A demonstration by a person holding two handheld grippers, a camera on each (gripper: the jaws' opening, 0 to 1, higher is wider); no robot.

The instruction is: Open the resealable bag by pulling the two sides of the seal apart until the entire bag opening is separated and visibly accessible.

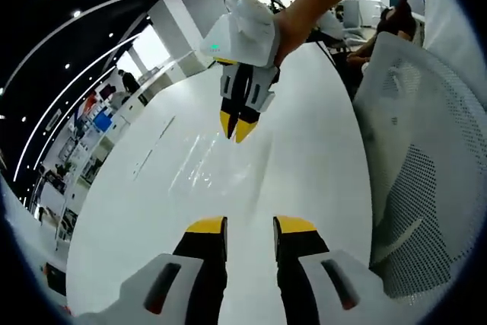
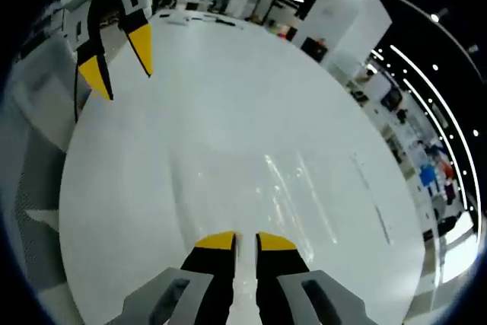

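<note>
Each gripper is built with black jaws capped by yellow tips and carried on a white housing. On the right gripper (image 1: 237, 123), a green indicator light is seen on the white housing (image 1: 243, 32).

A glossy white table (image 1: 304, 150) carries a clear, nearly invisible resealable bag (image 2: 293, 188) lying flat

table: my glossy smooth white tabletop (image 1: 304, 150) mirrors ceiling lights; bag: clear glossy plastic film (image 2: 293, 188) | chair: white perforated mesh back (image 1: 434, 188); jaws: matt yellow-tipped black plastic
</note>
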